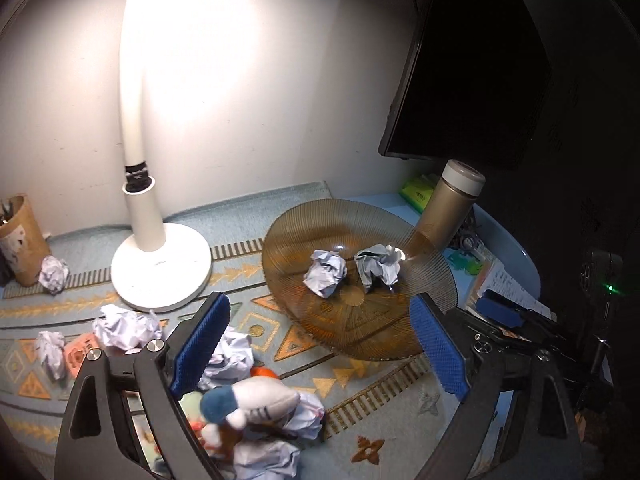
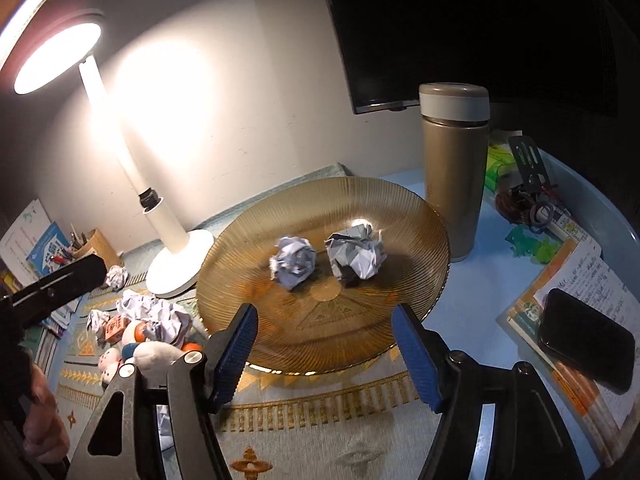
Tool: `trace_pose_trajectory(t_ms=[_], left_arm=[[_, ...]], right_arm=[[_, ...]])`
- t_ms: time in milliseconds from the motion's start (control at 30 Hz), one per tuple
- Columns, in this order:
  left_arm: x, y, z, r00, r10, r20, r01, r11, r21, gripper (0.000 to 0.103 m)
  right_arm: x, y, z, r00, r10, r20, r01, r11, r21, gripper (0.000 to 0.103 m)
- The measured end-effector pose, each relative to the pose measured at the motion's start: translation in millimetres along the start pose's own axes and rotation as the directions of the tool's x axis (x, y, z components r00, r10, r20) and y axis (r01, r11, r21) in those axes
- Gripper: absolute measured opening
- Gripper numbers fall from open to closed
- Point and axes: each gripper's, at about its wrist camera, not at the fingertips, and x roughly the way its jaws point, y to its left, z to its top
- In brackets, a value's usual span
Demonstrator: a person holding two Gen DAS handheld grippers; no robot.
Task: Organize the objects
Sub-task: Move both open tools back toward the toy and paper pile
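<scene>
An amber ribbed glass plate [image 1: 420,280] [image 2: 400,208] lies on the patterned mat with two crumpled paper balls in it, one on the left [image 1: 325,272] [image 2: 293,262] and one on the right [image 1: 378,267] [image 2: 357,254]. My left gripper [image 1: 320,336] is open over the plate's near edge, nothing between its blue pads. My right gripper [image 2: 326,336] is open above the plate's front rim, also empty. More crumpled paper [image 1: 126,326] [image 2: 156,314] and a plush toy [image 1: 256,398] [image 2: 154,354] lie left of the plate.
A white desk lamp [image 1: 160,264] [image 2: 176,264] stands behind the paper pile. A gold flask [image 1: 448,208] [image 2: 456,172] stands right of the plate. A dark monitor [image 1: 472,60] hangs behind. A phone [image 2: 586,340] rests on a book at right. A pen cup [image 1: 20,240] stands far left.
</scene>
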Motion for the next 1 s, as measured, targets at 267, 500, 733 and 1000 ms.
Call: trace_pose_trajectory(t_ms=[267, 500, 733, 1000], left_arm=[[-100, 68, -72, 0.94, 0.323, 0.114, -0.303, 0.94, -0.158, 0.102], [-82, 145, -154, 0.89, 0.456, 0.008, -0.435, 0.855, -0.283, 0.102], [-65, 165, -177, 0.885, 0.465, -0.029, -0.45, 0.837, -0.311, 0.102], [-67, 163, -181, 0.893, 0.449, -0.03, -0.435, 0.844, -0.313, 0.102]], right_arm=[[1, 66, -59, 0.993, 0.119, -0.014, -0.12, 0.988, -0.099, 0.069], [50, 90, -105, 0.993, 0.057, -0.102, -0.073, 0.985, -0.158, 0.069], [61, 85, -107, 0.99, 0.018, -0.143, -0.039, 0.988, -0.15, 0.069], [69, 85, -108, 0.983, -0.024, -0.181, -0.005, 0.988, -0.157, 0.07]])
